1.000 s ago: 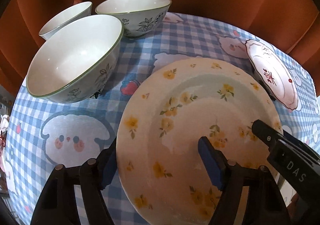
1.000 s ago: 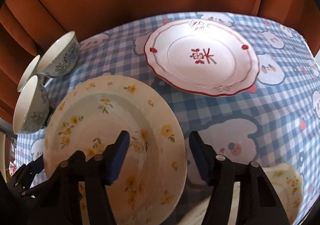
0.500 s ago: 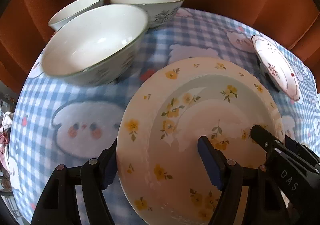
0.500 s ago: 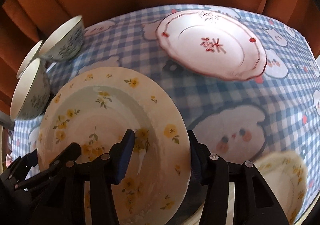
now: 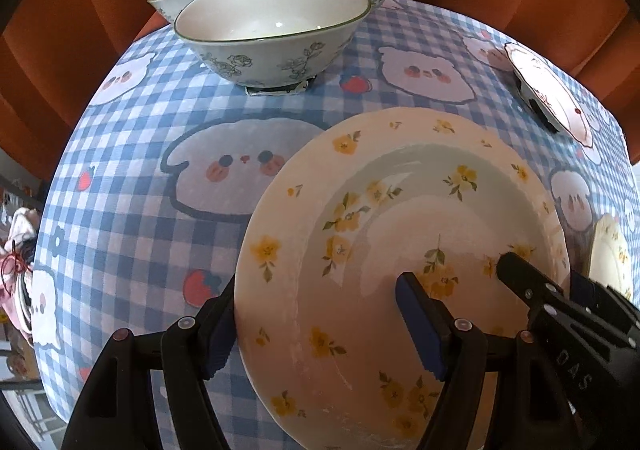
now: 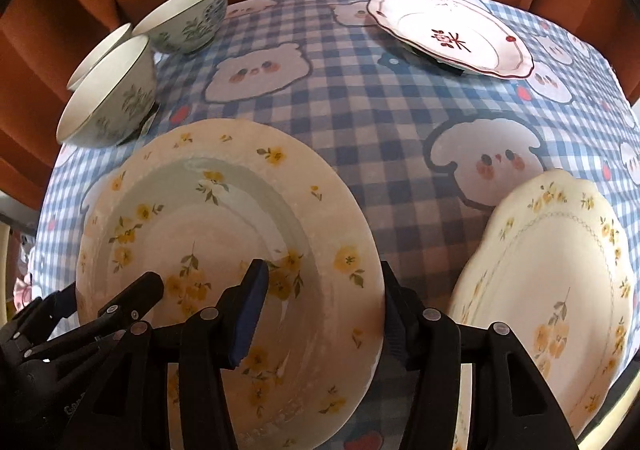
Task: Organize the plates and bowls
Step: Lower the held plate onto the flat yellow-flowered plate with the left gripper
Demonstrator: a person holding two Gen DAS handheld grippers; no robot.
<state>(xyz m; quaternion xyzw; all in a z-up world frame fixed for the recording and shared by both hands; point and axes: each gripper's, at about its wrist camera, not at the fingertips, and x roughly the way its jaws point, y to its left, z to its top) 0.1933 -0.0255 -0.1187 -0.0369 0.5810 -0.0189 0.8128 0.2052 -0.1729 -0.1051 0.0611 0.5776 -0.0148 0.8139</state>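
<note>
three bowls (image 5: 272,34), three plates; left gripper (image 5: 320,334) and right gripper (image 6: 320,314) both clamp the yellow-flowered plate (image 6: 224,250) rim.

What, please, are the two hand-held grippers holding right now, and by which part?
Both straddle the yellow-flowered plate at opposite rims: left hand-held gripper, right hand-held gripper.

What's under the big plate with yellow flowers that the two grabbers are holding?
Around the yellow-flower plate only the blue checked tablecloth shows. The patch straight beneath it is covered, so I can't tell what is there, or whether the plate touches the cloth.
</note>
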